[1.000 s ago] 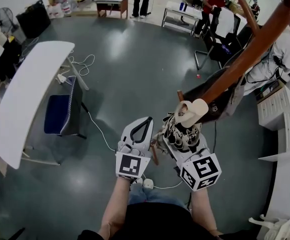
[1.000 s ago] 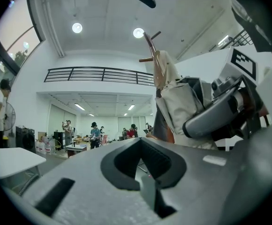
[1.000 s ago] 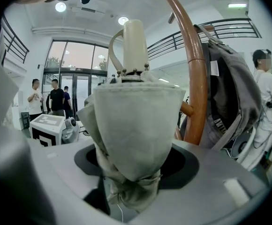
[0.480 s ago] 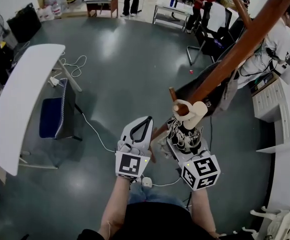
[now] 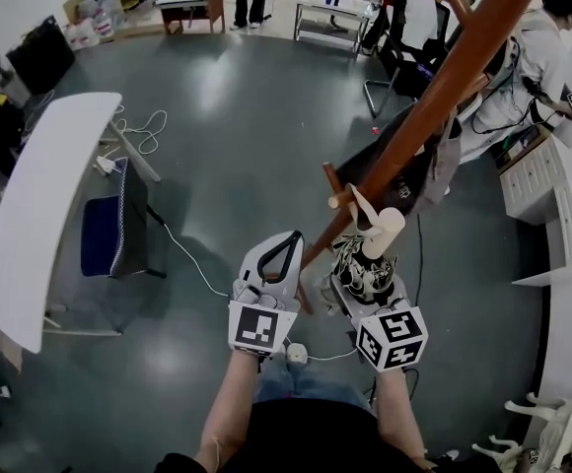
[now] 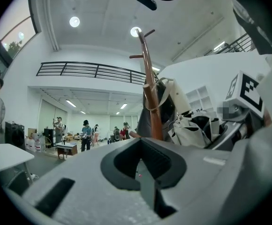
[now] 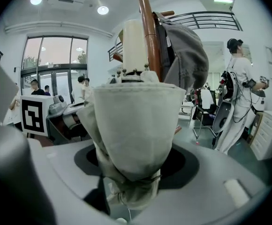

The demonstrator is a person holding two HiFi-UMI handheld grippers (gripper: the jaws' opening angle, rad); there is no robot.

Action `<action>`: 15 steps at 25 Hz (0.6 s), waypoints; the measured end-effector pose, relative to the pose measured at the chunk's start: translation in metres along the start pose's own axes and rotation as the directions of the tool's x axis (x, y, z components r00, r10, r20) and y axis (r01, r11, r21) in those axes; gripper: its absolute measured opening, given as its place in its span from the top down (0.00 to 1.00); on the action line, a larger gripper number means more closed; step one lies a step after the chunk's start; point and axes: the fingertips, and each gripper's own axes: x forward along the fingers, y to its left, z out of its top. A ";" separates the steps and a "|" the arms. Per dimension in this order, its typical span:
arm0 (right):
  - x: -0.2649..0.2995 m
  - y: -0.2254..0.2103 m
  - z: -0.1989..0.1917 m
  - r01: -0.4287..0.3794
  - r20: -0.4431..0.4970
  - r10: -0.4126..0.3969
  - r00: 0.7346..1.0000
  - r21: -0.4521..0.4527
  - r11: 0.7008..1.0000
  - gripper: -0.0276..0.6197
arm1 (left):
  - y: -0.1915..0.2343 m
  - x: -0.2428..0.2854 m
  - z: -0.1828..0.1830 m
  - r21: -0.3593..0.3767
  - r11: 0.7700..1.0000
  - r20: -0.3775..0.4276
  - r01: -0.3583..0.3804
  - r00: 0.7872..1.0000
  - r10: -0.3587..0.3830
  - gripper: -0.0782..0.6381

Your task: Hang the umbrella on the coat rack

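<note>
My head view looks steeply down onto the left gripper (image 5: 284, 247) and the right gripper (image 5: 367, 262), both close below, with the grey floor (image 5: 217, 146) spread beyond. The left gripper view faces level across the room, with the coat rack (image 6: 151, 93) near ahead. The right gripper view sits tight against the umbrella (image 7: 133, 121), which fills its centre. All three share the coat rack's pole

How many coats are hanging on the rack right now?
1: a grey coat hangs on the rack, on its right side, beyond the umbrella held in the right claw. Others behind the rack could be hidden.
</note>
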 end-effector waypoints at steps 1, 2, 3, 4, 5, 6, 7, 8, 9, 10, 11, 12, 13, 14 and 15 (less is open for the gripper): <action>0.001 -0.003 -0.005 0.004 -0.002 -0.004 1.000 0.005 1.000 0.50 | -0.002 0.001 -0.002 -0.004 1.000 -0.007 0.003 1.000 -0.003 0.88; 0.001 -0.005 -0.009 0.008 -0.002 -0.008 1.000 0.010 1.000 0.50 | -0.004 0.002 -0.004 -0.004 1.000 -0.011 0.007 1.000 -0.007 0.88; 0.001 -0.007 -0.013 0.011 -0.001 -0.011 1.000 0.015 1.000 0.50 | -0.007 0.002 -0.005 -0.002 1.000 -0.011 0.011 1.000 -0.011 0.88; 0.002 -0.009 -0.017 0.015 0.001 -0.015 1.000 0.019 1.000 0.50 | -0.010 0.003 -0.006 0.000 1.000 -0.012 0.015 1.000 -0.015 0.88; 0.002 -0.011 -0.020 0.018 0.005 -0.018 1.000 0.022 1.000 0.50 | -0.012 0.004 -0.008 -0.002 1.000 -0.016 0.019 1.000 -0.019 0.88; 0.002 -0.013 -0.023 0.022 0.010 -0.022 1.000 0.023 0.999 0.50 | -0.015 0.004 -0.009 -0.007 1.000 -0.020 0.022 1.000 -0.022 0.88; 0.002 -0.015 -0.026 0.025 0.016 -0.026 1.000 0.024 0.999 0.50 | -0.018 0.005 -0.011 -0.010 1.000 -0.024 0.025 0.999 -0.025 0.88; 0.003 -0.017 -0.028 0.028 0.024 -0.028 0.999 0.025 0.999 0.49 | -0.020 0.005 -0.013 -0.012 1.000 -0.026 0.028 0.999 -0.029 0.88; 0.003 -0.018 -0.031 0.029 0.033 -0.030 0.999 0.026 0.999 0.50 | -0.023 0.006 -0.015 -0.012 0.999 -0.028 0.032 0.999 -0.032 0.88; 0.003 -0.019 -0.034 0.029 0.042 -0.031 0.999 0.026 0.999 0.49 | -0.026 0.006 -0.017 -0.011 0.999 -0.029 0.035 0.999 -0.035 0.88; 0.004 -0.021 -0.037 0.029 0.051 -0.030 0.998 0.027 0.999 0.49 | -0.029 0.007 -0.019 -0.009 0.999 -0.027 0.039 0.999 -0.039 0.88; 0.004 -0.022 -0.040 0.029 0.058 -0.030 0.998 0.029 0.999 0.49 | -0.032 0.007 -0.021 -0.007 0.999 -0.025 0.042 0.999 -0.042 0.88; 0.004 -0.024 -0.043 0.030 0.063 -0.032 0.997 0.033 0.999 0.49 | -0.034 0.007 -0.023 -0.007 0.999 -0.026 0.045 0.999 -0.045 0.88; 0.004 -0.026 -0.047 0.033 0.067 -0.036 0.997 0.038 0.999 0.49 | -0.037 0.007 -0.025 -0.009 0.999 -0.029 0.046 0.998 -0.046 0.88; 0.005 -0.028 -0.051 0.038 0.069 -0.041 0.997 0.042 0.998 0.49 | -0.038 0.006 -0.028 -0.013 0.999 -0.030 0.046 0.998 -0.046 0.88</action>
